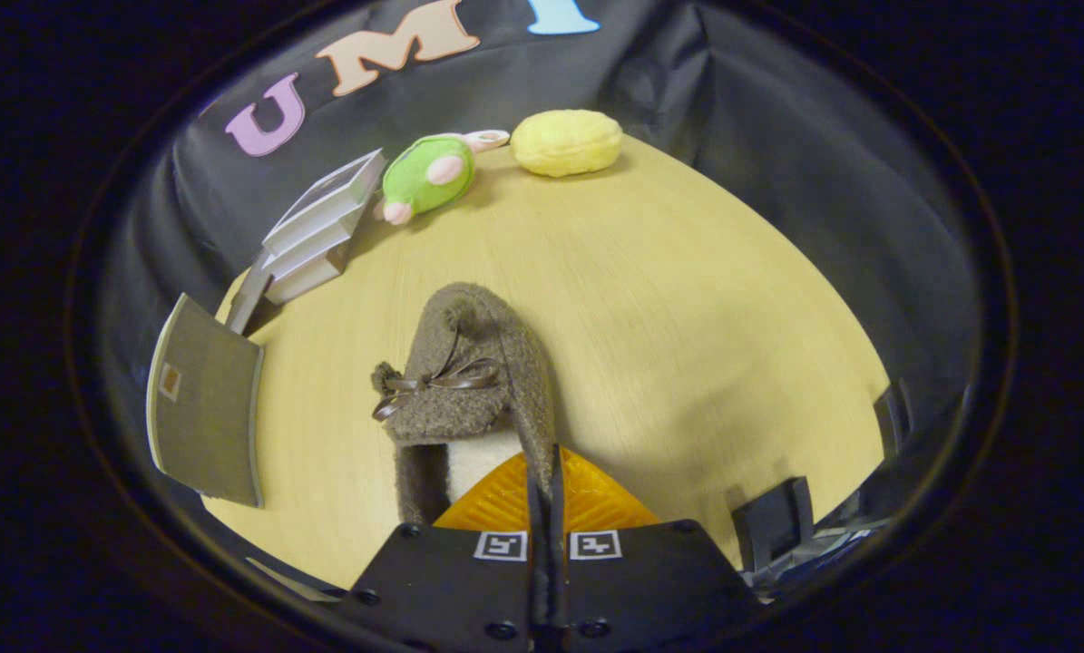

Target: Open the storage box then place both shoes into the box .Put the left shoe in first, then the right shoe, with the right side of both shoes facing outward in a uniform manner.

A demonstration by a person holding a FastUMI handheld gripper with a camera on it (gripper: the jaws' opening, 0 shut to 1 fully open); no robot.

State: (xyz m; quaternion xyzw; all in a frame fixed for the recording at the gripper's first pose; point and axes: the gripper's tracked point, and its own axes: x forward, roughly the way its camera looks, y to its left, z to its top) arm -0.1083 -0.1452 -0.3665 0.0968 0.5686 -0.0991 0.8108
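Note:
A brown fuzzy shoe (469, 381) with a thin ribbon bow lies along my fingers, toe pointing away from me and its pale lining showing at the heel end. My gripper (546, 458) is shut on the shoe's right side wall near the opening, with the fuzzy rim pinched between both fingers. The storage box (319, 227), pale with stepped edges, stands far off to the left by the cloth wall. A flat grey panel (204, 404) with a small square patch juts out nearer to me on that side; whether it is the box's door I cannot tell.
The round wooden table (687, 299) stretches beyond the shoe. A green plush toy (428, 172) and a yellow plush (567, 142) lie at its far edge. Black clamp-like fittings (777, 521) sit at the near right edge.

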